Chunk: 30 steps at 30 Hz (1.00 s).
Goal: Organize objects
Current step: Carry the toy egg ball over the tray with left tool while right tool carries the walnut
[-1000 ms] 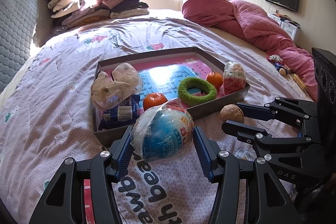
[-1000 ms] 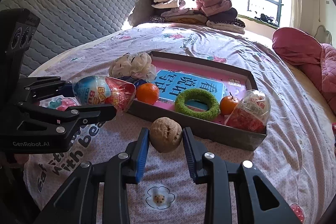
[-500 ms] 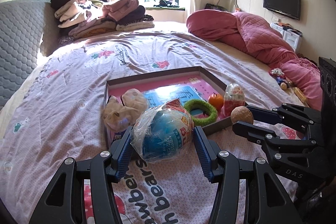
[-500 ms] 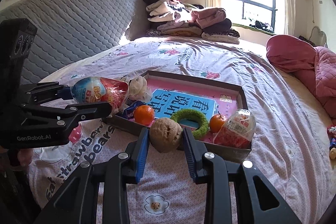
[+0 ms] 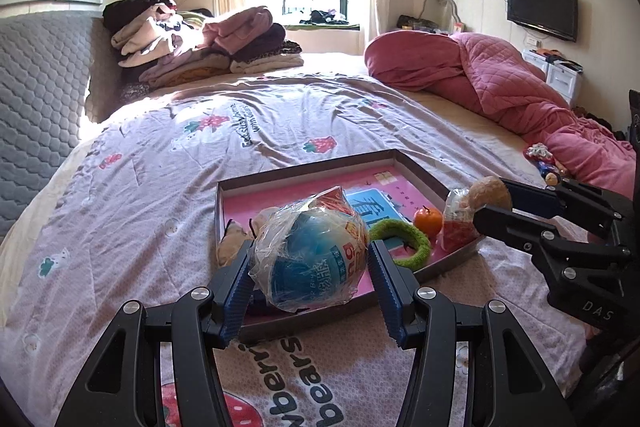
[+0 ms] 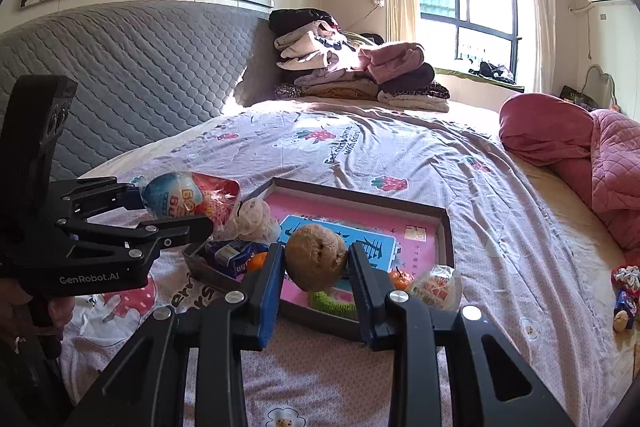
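My left gripper (image 5: 310, 269) is shut on a plastic-wrapped blue and red toy egg (image 5: 312, 255), held in the air above the near edge of a shallow brown tray (image 5: 304, 175) with a pink floor. From the right wrist view the same egg (image 6: 188, 195) sits in the left gripper (image 6: 176, 211) at the left. My right gripper (image 6: 314, 263) is shut on a brown walnut (image 6: 316, 257), also lifted over the tray (image 6: 360, 195). The walnut (image 5: 489, 191) shows at the right of the left wrist view.
In the tray lie a green ring (image 5: 402, 242), a small orange (image 5: 428, 219), a wrapped red snack (image 5: 456, 223), a blue packet (image 6: 234, 255) and a cream plush (image 6: 252, 219). Folded clothes (image 5: 200, 39) and a pink quilt (image 5: 492, 83) lie farther back on the bed.
Both grippers have risen with their loads, so the tray and bed look smaller and lower in both views. The grips are unchanged.
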Each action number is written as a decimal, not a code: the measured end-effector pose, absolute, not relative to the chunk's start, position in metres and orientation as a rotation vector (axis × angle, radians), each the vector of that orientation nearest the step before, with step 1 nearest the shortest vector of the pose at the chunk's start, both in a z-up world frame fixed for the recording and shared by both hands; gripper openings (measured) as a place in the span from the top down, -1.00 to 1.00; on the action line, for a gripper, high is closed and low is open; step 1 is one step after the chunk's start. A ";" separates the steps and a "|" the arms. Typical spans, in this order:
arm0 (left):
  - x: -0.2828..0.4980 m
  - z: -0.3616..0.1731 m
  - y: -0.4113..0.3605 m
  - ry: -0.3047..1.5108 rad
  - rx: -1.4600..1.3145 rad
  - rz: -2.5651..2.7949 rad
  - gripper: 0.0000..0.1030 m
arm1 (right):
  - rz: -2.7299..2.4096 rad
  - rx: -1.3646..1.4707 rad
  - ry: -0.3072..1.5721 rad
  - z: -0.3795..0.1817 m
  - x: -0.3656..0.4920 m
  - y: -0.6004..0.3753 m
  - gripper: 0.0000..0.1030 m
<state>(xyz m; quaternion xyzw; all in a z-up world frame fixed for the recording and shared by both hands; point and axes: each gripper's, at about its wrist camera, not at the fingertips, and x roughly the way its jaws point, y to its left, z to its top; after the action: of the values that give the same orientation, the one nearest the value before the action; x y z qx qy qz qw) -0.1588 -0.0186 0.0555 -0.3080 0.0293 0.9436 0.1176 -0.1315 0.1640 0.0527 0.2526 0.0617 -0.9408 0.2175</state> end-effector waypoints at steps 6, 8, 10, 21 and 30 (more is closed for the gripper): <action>-0.172 0.059 -0.023 0.083 -0.903 2.777 -0.11 | -2.615 0.676 0.174 0.059 -0.142 0.163 0.36; -0.175 0.061 -0.022 0.087 -0.892 2.784 -0.11 | -2.619 0.668 0.176 0.060 -0.146 0.163 0.36; -0.181 0.064 -0.022 0.083 -0.881 2.788 -0.11 | -2.624 0.659 0.176 0.062 -0.149 0.164 0.36; -0.206 0.058 -0.010 0.082 -0.886 2.775 -0.11 | -2.639 0.686 0.173 0.051 -0.177 0.171 0.36; -0.220 0.032 0.003 0.106 -0.952 2.735 -0.11 | -2.625 0.760 0.197 0.028 -0.198 0.168 0.36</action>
<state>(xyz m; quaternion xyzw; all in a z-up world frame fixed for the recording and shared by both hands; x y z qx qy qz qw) -0.2204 0.0026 0.0318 -0.3260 0.0364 0.9368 0.1218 -0.1982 0.1680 0.0278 0.2717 0.0704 -0.9388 0.1995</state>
